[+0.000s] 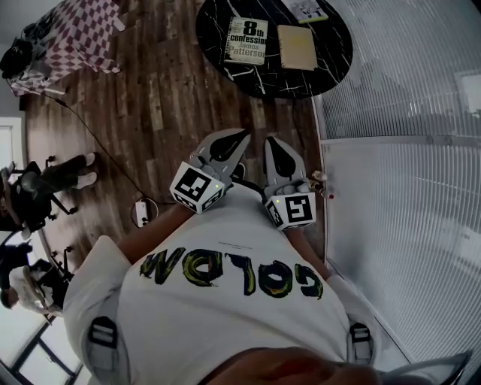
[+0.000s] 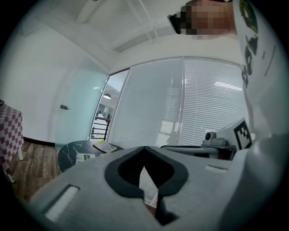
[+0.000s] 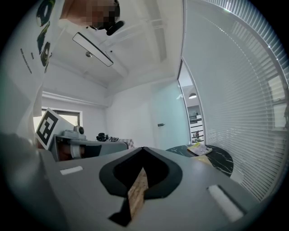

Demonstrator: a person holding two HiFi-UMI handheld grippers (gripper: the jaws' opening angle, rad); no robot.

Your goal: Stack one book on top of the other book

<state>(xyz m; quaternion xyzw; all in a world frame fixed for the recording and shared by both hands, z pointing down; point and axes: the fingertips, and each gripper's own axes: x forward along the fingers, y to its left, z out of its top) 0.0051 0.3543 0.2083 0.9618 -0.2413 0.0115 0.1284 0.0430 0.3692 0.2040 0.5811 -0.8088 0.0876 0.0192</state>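
Observation:
Two books lie side by side on a round black marble table (image 1: 338, 56) some way ahead: a white "8th confession" paperback (image 1: 246, 40) and, to its right, a plain tan book (image 1: 296, 46). The left gripper view shows the same table (image 2: 67, 151) and the paperback (image 2: 85, 157) small and low at the left. My left gripper (image 1: 239, 140) (image 2: 144, 149) and right gripper (image 1: 272, 144) (image 3: 143, 150) hang close to the person's chest, well short of the table. Both are shut with nothing in them.
A third book or magazine (image 1: 305, 9) lies at the table's far edge. A glass wall with white blinds (image 1: 406, 113) runs along the right. At the left of the wood floor are a checkered-cloth table (image 1: 71, 34), chairs (image 1: 30, 195) and a cabled power strip (image 1: 141, 212).

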